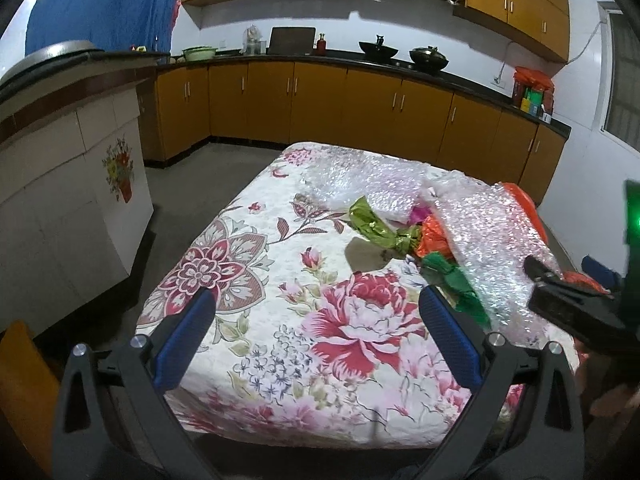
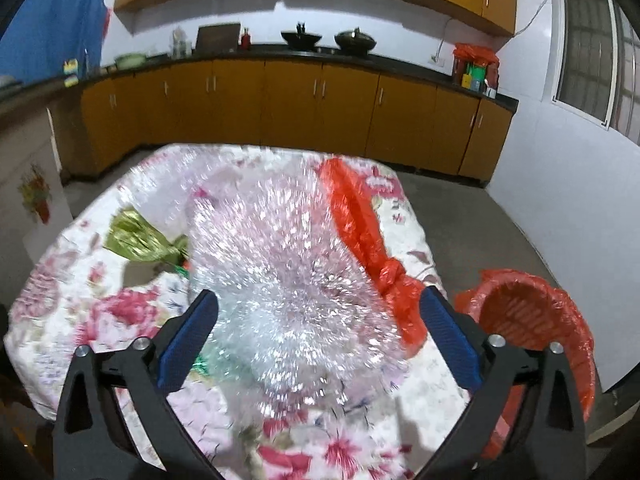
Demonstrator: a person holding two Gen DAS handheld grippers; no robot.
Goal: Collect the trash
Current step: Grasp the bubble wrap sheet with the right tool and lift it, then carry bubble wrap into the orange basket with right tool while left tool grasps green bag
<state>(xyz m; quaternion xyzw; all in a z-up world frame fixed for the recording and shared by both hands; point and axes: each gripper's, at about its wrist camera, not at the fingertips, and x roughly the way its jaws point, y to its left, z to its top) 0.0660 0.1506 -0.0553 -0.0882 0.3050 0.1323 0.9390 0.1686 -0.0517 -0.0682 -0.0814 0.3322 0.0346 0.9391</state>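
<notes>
We see the crumpled clear bubble-wrap sheet (image 2: 288,280) directly ahead between the right gripper's (image 2: 318,330) spread, empty fingers; the left gripper (image 1: 316,330), open too, hovers farther left.

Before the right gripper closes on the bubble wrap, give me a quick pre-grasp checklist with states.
1. Right gripper open: ok, jaws spread wide.
2. Clear crumpled bubble wrap sheet between the jaws: ok, though the view is blurred.
3. Red knotted plastic bag clear of the grasp: not ok, its knot lies right by the right jaw.
4. Red-lined round trash bin within reach: ok, beside the table on the right.
5. Left gripper out of the way: ok, open and empty over the floral tablecloth.
6. Green-gold foil wrapper free of the bubble wrap: cannot tell.
</notes>
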